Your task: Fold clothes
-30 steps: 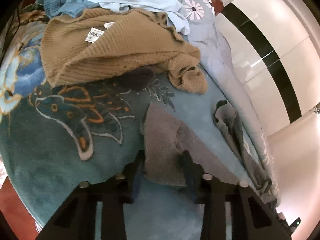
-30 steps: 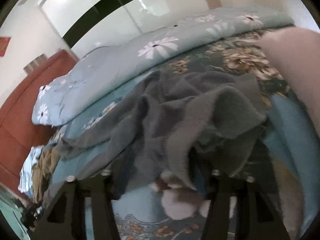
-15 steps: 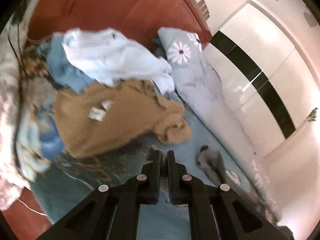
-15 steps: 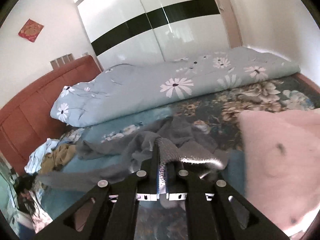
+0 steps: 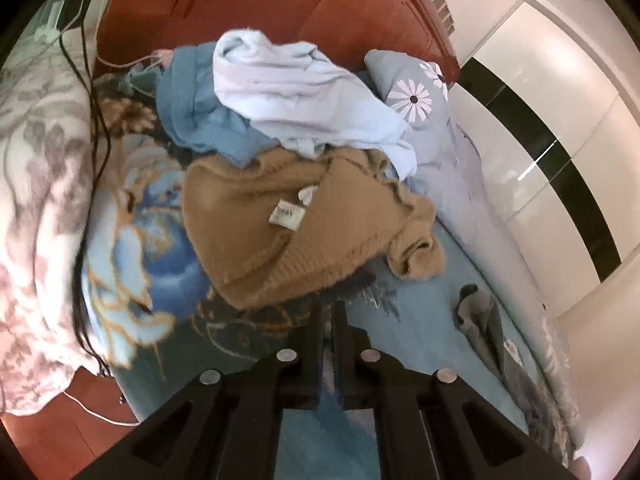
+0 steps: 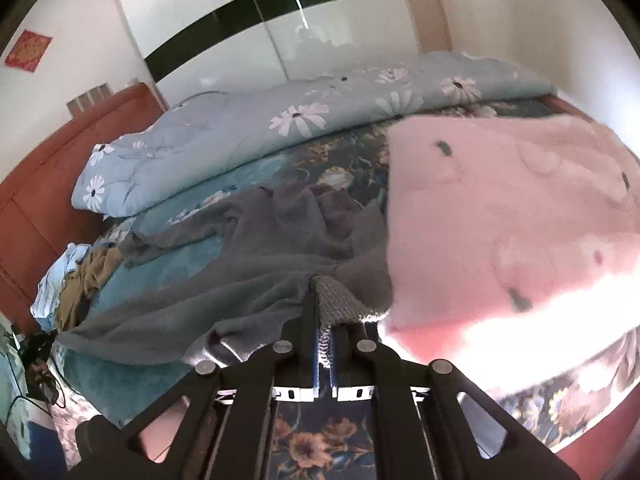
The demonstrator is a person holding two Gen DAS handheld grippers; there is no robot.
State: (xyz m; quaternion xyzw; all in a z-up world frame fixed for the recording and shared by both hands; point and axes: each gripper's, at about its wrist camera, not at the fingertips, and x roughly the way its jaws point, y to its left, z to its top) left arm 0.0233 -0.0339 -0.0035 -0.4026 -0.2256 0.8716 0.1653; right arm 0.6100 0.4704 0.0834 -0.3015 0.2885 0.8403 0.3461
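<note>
1. Counted across both views: one grey garment [image 6: 256, 280], one tan sweater [image 5: 288, 232], one pale blue garment [image 5: 304, 100], one darker blue garment [image 5: 200, 120], one pink blanket [image 6: 512, 220] and one daisy-print quilt [image 6: 280, 128], all on the bed [image 5: 420, 312]. The tan sweater serves as the landmark below.
2. The pale blue garment and the darker blue garment are heaped on the headboard side of the tan sweater, overlapping its upper edge. A white label [image 5: 286, 214] lies on the sweater's knit.
3. The daisy-print quilt runs along the wall side of the tan sweater; a wooden headboard [image 5: 260, 4] stands beyond the pile.
4. A grey-patterned white blanket [image 5: 36, 200] with a black cable [image 5: 94, 120] lies off the bed's edge, opposite the quilt across the sweater.
5. The grey garment stretches across the bed well away from the tan sweater; one loose end [image 5: 480, 320] shows in the left view. The pink blanket covers part of it on the side far from the sweater.
6. The left tongs [image 5: 328, 308] are nearly clenched, just short of the sweater's near hem; whether they pinch cloth cannot be told.
7. The right tongs [image 6: 325, 304] are clenched on a ribbed edge of the grey garment, lifting it off the bed.
</note>
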